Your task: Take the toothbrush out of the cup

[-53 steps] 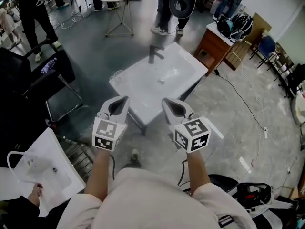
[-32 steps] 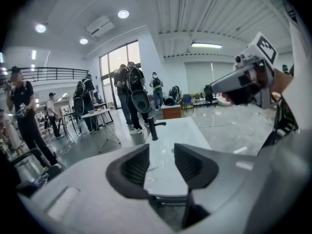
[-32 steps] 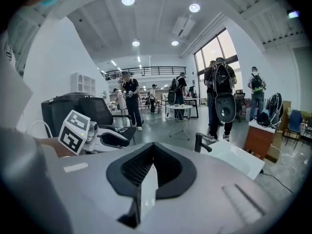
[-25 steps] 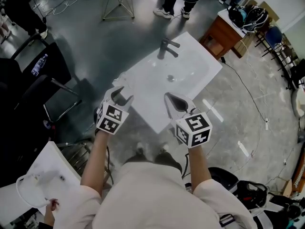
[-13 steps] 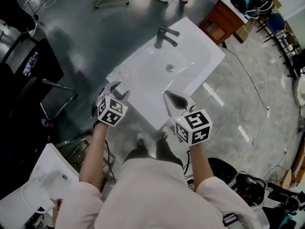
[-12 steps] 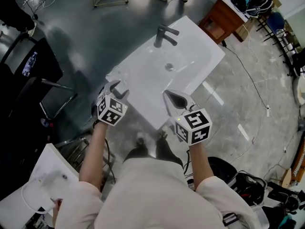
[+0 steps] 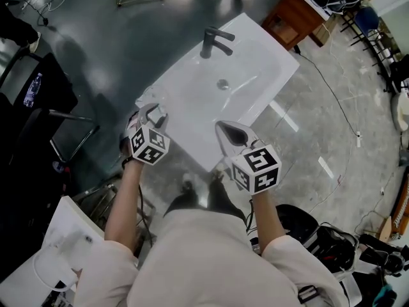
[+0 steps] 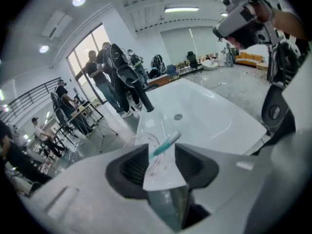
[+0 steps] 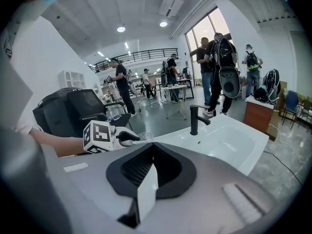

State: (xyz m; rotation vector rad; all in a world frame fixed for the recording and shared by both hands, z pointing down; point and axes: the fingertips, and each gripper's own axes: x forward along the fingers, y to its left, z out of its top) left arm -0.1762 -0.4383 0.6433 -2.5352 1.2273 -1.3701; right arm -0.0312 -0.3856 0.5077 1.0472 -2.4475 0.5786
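Note:
A clear cup (image 8: 146,152) stands on the left corner of the white sink (image 7: 246,59), with a teal toothbrush (image 8: 166,143) leaning out of it to the right. My left gripper (image 8: 162,154) is at the cup. Its jaws are closing, and the toothbrush's upper end shows in the gap between them, with neither pad pressing on it. In the head view the left gripper (image 7: 153,112) sits at that corner. My right gripper (image 7: 225,128) hovers over the sink's near edge, shut and empty. The right gripper view shows the left gripper (image 9: 130,137) beside the cup (image 9: 143,136).
A dark faucet (image 7: 214,40) rises at the sink's far side. A black chair (image 7: 38,101) stands to the left and a wooden cabinet (image 7: 291,15) behind the sink. A second white basin (image 7: 64,238) lies at lower left. People stand beyond the sink (image 9: 219,77).
I have come closer to the sink. My left gripper has reached forward to the cup at the sink's left corner. The right gripper has stayed shut near the front edge.

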